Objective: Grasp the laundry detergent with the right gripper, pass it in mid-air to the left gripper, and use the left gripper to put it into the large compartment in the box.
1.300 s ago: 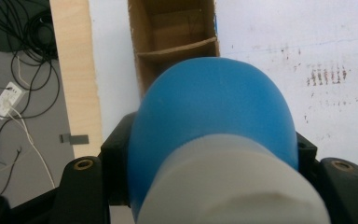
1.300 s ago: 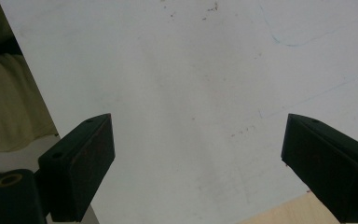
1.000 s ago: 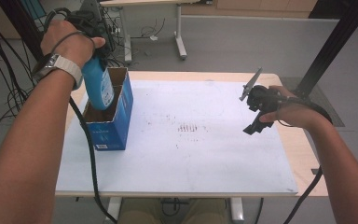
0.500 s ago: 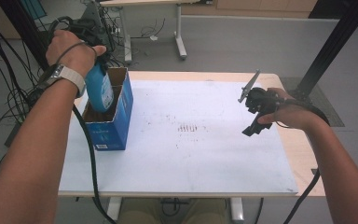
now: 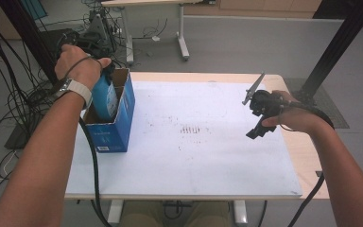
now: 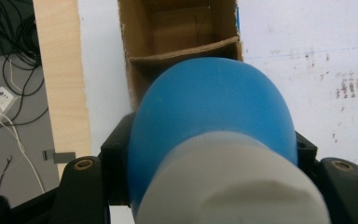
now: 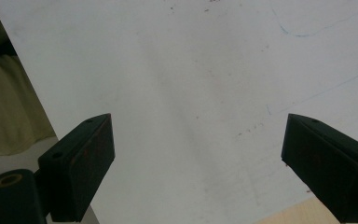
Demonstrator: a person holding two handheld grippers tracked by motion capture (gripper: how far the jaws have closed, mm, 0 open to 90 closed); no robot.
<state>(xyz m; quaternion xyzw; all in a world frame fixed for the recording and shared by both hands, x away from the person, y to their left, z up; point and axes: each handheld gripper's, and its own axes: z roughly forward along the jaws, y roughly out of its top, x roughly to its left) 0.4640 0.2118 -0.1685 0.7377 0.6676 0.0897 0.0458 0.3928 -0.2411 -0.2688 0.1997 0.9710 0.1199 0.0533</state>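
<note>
My left gripper (image 6: pixel 205 186) has its jaws clamped on the blue bottle (image 6: pixel 212 116), white cap toward the camera. Just beyond the jaws, the bottle's base hangs over the near compartment of the cardboard box (image 6: pixel 182 46), partly sunk in as I judge from the high view. It's not seated or released yet. My right gripper (image 7: pixel 196 163) idles, jaws wide and empty, over the white table mat (image 7: pixel 191 70).
</note>
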